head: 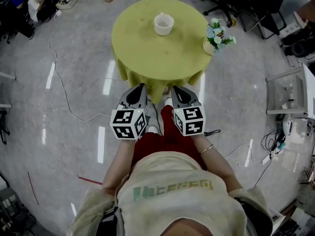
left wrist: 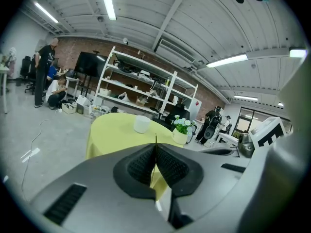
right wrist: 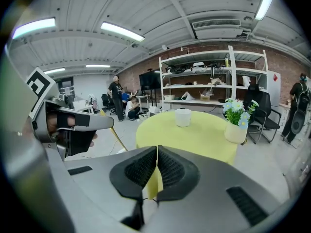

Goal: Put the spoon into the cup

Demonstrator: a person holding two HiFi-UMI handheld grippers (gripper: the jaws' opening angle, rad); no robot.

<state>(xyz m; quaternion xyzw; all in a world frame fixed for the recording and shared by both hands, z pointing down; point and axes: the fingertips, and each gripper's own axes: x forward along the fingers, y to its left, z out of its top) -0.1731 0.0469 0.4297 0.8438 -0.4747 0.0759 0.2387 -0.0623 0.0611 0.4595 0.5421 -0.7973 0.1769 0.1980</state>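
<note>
Left tool clamps the spoon; right tool pressed together; cup well ahead.

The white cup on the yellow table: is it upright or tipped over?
Upright. The cup stands on its base on the table, its round opening facing up.

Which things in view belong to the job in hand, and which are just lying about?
Job: white round cup; round table under yellow-green cloth; left hand-held gripper and right hand-held gripper, both shut, empty. No spoon shows.
Lying about: white pot of blue-and-white flowers; white metal shelf rack.
</note>
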